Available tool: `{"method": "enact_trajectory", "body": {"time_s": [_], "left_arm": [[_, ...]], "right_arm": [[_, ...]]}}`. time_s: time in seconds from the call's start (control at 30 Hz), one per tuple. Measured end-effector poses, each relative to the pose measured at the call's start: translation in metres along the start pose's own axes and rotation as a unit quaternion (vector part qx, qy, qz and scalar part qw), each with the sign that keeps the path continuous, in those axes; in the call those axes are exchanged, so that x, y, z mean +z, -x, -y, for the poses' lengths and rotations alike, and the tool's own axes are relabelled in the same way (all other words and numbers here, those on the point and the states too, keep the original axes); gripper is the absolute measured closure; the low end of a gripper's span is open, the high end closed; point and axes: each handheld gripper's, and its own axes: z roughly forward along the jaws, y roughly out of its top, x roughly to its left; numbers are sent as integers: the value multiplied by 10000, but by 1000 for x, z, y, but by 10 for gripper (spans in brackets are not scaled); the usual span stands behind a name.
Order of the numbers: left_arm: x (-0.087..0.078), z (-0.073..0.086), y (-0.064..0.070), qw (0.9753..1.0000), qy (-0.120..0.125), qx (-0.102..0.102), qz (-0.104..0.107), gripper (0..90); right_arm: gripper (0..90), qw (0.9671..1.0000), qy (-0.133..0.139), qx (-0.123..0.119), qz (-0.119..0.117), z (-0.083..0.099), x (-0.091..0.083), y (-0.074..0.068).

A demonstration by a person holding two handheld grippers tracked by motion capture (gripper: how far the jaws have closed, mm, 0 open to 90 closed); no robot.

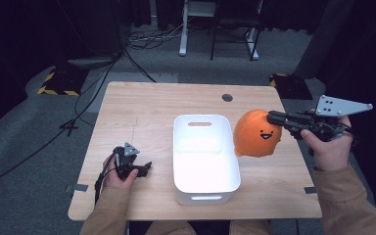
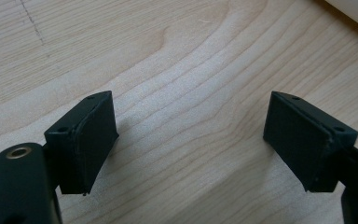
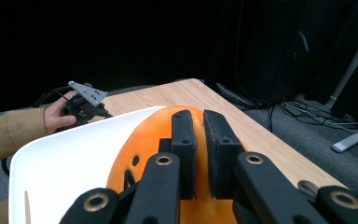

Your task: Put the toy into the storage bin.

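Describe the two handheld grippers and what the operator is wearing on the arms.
Both grippers are black, each with two flat rectangular jaws on linkage arms with brass-coloured pivot rivets. The right gripper and the left gripper each carry a grey three-cornered plate dotted with small holes. A black cable trails from the left gripper. The sleeves are tan, long, ending at the wrists.

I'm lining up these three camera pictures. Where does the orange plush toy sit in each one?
High view: the orange plush toy is right of centre, beside the white bin, pinched at its top by the right gripper.
Left gripper view: not in it; wooden tabletop between open fingers.
Right gripper view: bottom centre, behind the closed fingers.
Shared landmark: the white bin, at the top right corner and lower left.
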Motion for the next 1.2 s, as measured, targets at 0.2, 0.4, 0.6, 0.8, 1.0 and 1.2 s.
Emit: {"method": "enact_trajectory", "body": {"time_s": [0.2,0.4,0.6,0.8,1.0,1.2], "left_arm": [[2,-2,0,10000,-9,5,4,156],[5,-5,1,10000,-23,-1,9,143],[5,-5,1,10000,-28,10,6,142],[5,-5,1,10000,-27,10,5,143],[5,-5,1,10000,-29,10,2,143],[5,-5,2,10000,-25,9,-5,144]], "right_arm": [[837,9999,-14,-19,-162,-4,20,-14],[837,9996,18,-89,-279,-8,36,-24],[838,9990,33,-142,-420,-11,54,-37],[837,9983,36,-194,-540,-11,67,-46],[838,9973,7,-241,-688,-11,80,-57],[839,9956,10,-187,-914,-8,92,-66]]}}
